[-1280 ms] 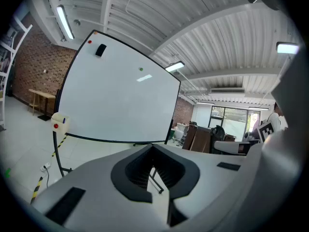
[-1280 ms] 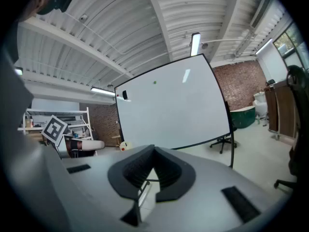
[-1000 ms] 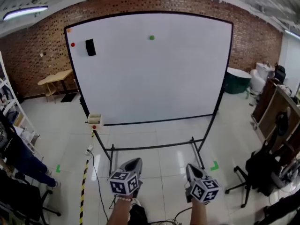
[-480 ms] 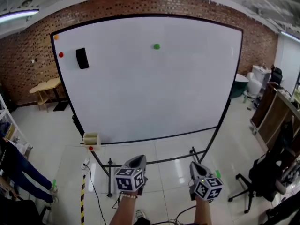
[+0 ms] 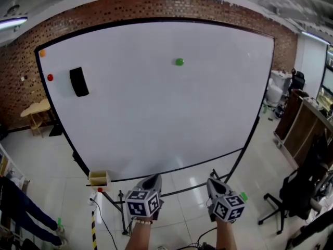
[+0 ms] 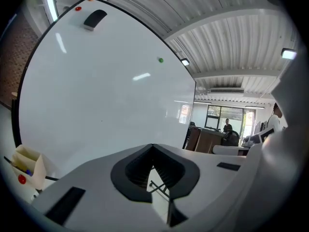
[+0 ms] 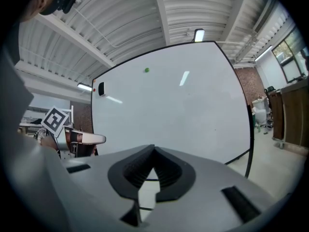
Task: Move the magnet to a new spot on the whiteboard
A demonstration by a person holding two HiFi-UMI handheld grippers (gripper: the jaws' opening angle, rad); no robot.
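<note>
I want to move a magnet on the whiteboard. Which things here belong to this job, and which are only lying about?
For the job: whiteboard; green magnet, red magnet, orange magnet (which one is meant, I cannot tell); left tool; right tool.

Lying about: black eraser; small box; office chair.

I'm looking at a red brick wall (image 5: pixel 18 72) at the back, a glossy pale tiled floor (image 5: pixel 47 150), a small wooden side table (image 5: pixel 32 110) against that wall, a black office chair (image 5: pixel 294 194) and a ceiling strip light (image 5: pixel 11 22).
</note>
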